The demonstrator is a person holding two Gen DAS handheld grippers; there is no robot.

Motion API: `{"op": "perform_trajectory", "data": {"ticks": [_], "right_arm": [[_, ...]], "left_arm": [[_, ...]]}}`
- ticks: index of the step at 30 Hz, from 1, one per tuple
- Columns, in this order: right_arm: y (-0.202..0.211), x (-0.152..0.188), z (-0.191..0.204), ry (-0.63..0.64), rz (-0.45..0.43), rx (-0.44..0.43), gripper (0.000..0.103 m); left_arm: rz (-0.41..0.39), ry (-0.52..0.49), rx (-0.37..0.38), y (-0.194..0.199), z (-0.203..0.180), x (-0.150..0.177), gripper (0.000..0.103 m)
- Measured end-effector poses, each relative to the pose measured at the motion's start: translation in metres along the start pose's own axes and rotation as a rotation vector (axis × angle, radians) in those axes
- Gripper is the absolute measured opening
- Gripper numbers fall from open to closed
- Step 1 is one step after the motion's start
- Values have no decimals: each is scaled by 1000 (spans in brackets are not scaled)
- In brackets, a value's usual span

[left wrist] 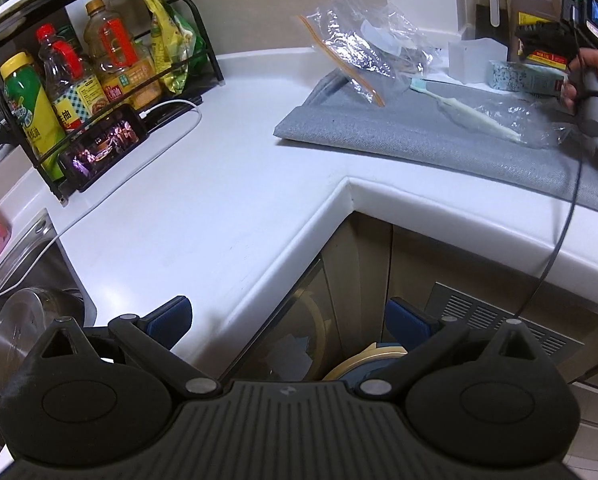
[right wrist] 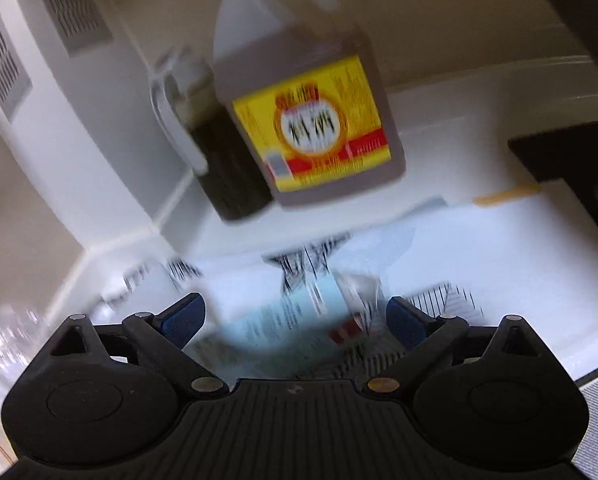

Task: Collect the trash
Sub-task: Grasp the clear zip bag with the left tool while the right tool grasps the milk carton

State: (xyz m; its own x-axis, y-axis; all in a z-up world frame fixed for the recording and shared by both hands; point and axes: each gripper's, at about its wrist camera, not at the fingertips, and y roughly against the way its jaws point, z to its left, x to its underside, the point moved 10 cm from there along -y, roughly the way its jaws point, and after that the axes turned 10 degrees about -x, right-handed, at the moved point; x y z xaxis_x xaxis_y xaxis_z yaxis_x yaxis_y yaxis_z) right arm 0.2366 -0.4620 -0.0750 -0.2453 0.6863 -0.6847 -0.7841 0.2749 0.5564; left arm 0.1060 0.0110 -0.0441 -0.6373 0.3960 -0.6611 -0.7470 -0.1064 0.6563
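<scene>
From my left camera I see the white table [left wrist: 203,208] wrapping round a corner, with a grey mat [left wrist: 439,136] laid over its right-hand stretch. At the far left stands a black rack [left wrist: 111,76] full of bottles, a lit phone [left wrist: 103,148] propped against its foot, and a steel sink [left wrist: 31,256] below that with a pot lid in it.

The trash sits on the mat: a crumpled clear zip bag [left wrist: 359,44] with an orange seal standing near the back edge, a pale toothbrush [left wrist: 475,114] lying across the middle, and a clear wrapper [left wrist: 539,124] over its near end. Behind them is a small patterned box [left wrist: 511,76].

My left hand-held gripper [left wrist: 289,324] hangs over the table's corner with its jaws wide apart and nothing between them. At the right edge a hand [left wrist: 597,80] holds my right hand-held gripper [right wrist: 295,320] above the mat.

The right camera is badly blurred (hard to read detail). It faces a big jug [right wrist: 311,120] with a yellow label, a dark bottle [right wrist: 219,152] touching it on the left. The jaws are spread wide, and a light blue printed packet [right wrist: 283,316] lies between them; I cannot tell whether either pad touches it.
</scene>
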Motion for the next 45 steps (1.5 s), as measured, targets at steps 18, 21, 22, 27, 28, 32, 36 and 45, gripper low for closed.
{"op": "perform_trajectory", "data": {"ticks": [18,21,22,27,28,32,36,45], "right_arm": [[67,30,40,576,21,-217,101],[42,29,63,728,99,-234,103],[30,33,65,751,151,-236,103],[-3,38,45,768,252,-166,102],[-5,36,36,744,251,-137,102],[-7,33,-2,575,205,-56,102],[4,37,-2,591,107,-128,102],[-3,35,12,556,104,-315,103]], "left_arm": [[6,26,45,-7,4,2,103],[9,36,41,-7,7,2,103],[8,39,38,-6,8,1,103],[-11,47,36,-4,12,-9,103],[-21,49,43,-4,11,-14,103],[-83,76,103,-1,1,-51,103],[-182,97,151,-10,-19,-110,103],[-218,98,282,-93,-79,-237,103]]}}
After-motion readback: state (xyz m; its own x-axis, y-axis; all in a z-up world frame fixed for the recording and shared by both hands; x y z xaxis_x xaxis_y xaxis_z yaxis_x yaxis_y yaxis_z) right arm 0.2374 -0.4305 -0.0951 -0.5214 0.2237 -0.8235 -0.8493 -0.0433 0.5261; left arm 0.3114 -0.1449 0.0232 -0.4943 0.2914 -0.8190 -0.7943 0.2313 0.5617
